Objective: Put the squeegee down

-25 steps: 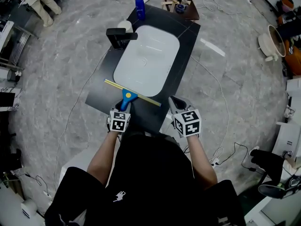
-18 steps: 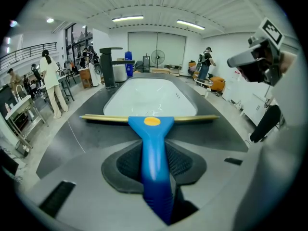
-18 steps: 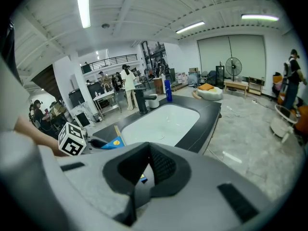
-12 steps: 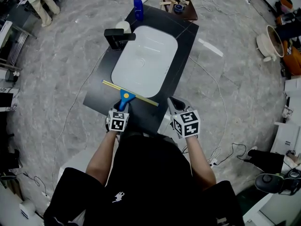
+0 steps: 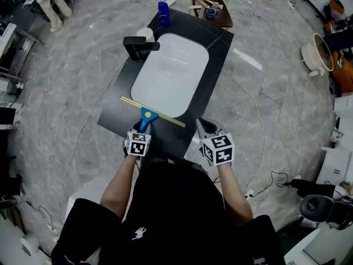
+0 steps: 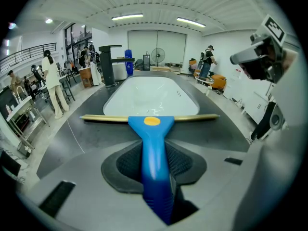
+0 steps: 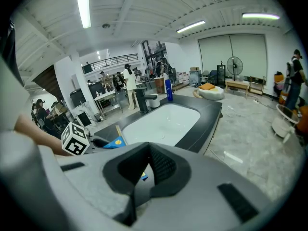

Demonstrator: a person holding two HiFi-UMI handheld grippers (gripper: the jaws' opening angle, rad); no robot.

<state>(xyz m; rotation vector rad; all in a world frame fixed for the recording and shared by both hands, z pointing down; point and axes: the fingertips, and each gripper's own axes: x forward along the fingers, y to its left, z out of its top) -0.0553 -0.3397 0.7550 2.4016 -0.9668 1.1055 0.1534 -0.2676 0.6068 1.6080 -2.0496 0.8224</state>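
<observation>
The squeegee (image 5: 145, 116) has a blue handle and a long yellow blade that lies across the black counter (image 5: 214, 65) at the near rim of the white sink (image 5: 172, 73). My left gripper (image 5: 140, 131) is shut on the blue handle. In the left gripper view the handle (image 6: 155, 153) runs between the dark pads and the blade (image 6: 192, 117) stretches level in front of the sink (image 6: 149, 95). My right gripper (image 5: 205, 127) hovers over the counter's near right corner, jaws shut with nothing in them (image 7: 144, 170). It is apart from the squeegee (image 7: 114, 142).
A black faucet (image 5: 138, 46) stands at the sink's left side, with a white cup (image 5: 145, 33) and a blue bottle (image 5: 164, 12) behind it. A brown board with small items (image 5: 215, 10) sits past the counter's far end. Cables trail over the grey floor at right.
</observation>
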